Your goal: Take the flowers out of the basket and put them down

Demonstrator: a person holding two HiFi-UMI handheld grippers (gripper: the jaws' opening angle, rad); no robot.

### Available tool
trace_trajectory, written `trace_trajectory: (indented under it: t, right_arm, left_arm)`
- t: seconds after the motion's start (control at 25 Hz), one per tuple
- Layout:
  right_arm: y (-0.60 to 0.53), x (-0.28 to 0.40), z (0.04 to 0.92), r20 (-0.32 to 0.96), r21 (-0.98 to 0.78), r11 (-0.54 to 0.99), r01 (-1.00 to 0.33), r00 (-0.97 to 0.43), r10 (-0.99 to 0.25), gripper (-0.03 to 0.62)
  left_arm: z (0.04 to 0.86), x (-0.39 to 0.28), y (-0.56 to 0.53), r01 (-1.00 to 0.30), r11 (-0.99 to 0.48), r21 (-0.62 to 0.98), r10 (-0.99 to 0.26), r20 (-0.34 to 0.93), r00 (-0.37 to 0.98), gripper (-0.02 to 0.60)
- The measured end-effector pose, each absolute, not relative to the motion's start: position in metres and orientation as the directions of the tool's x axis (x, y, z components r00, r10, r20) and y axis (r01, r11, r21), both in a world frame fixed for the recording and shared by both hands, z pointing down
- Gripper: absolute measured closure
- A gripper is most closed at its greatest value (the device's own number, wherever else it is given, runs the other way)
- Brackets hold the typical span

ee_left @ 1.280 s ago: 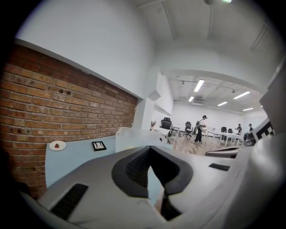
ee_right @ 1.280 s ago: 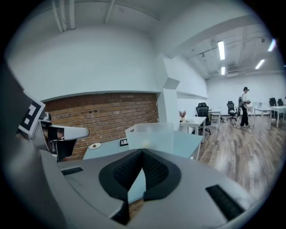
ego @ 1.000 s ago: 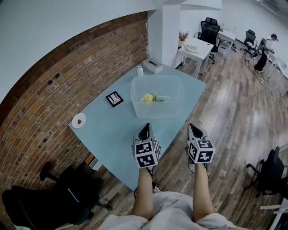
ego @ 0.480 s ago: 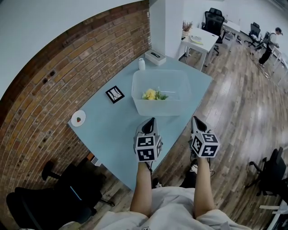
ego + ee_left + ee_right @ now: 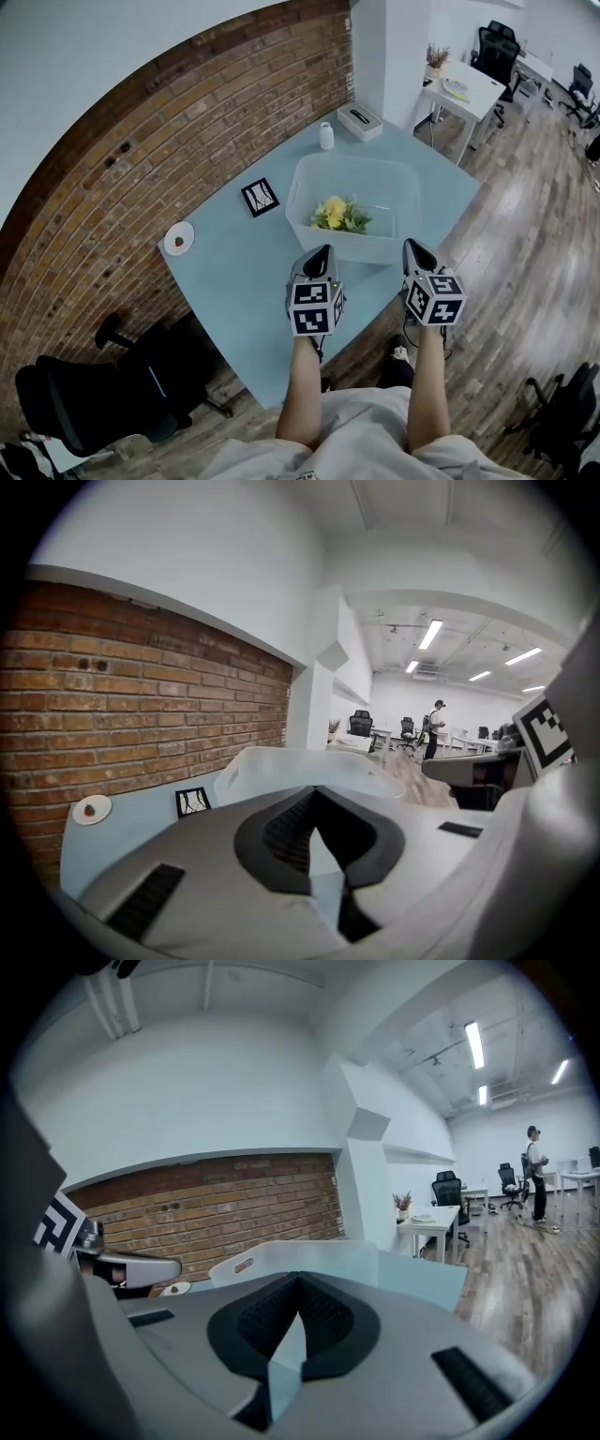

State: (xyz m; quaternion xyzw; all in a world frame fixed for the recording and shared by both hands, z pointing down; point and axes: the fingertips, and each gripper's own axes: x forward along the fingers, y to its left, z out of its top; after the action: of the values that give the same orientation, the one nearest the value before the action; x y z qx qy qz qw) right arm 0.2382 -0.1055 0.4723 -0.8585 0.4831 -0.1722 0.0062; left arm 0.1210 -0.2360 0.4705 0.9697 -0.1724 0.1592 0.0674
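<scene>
Approach step: both tongs short of the basket, nothing picked yet.

Left gripper (image 5: 322, 253) and right gripper (image 5: 413, 247) both closed, tips together, nothing between, held side by side near the front wall of the translucent basket (image 5: 375, 251) on the blue table (image 5: 234, 281). Flowers (image 5: 339, 215), yellow heads and green leaves, lying inside, ahead of the tips and nearer the left one. Next, judging from this: open one pair, go over the rim, drop in, clamp on the stems, lift clear, set down on bare table beside the tub. Stem layout too small to read, possibly one bunch.
</scene>
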Motion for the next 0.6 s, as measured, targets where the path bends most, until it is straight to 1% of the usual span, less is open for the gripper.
trace_trajectory:
  t: [0.16,0.28,0.6]
  right_arm:
    - [-0.129,0.277,0.477,0.314,-0.166,-0.477,-0.863,0.412,-0.855,0.589]
    - [-0.153,0.302,0.471,0.308,-0.183,-0.426,-0.886,0.360,-0.881,0.589]
    - [-0.203,0.343,0.448,0.263,-0.196,-0.291,-0.937,0.235,-0.936,0.589]
  left_arm:
    - [0.470,0.151,-0.250,-0.417,-0.907,0.060,-0.373,0.342,0.862,0.560]
    - [0.467,0.172,-0.262,-0.453,-0.890,0.047,-0.410,0.353,0.841,0.560]
    - [0.462,0.189,-0.290,-0.583,-0.811,0.040,-0.531,0.368,0.763,0.560]
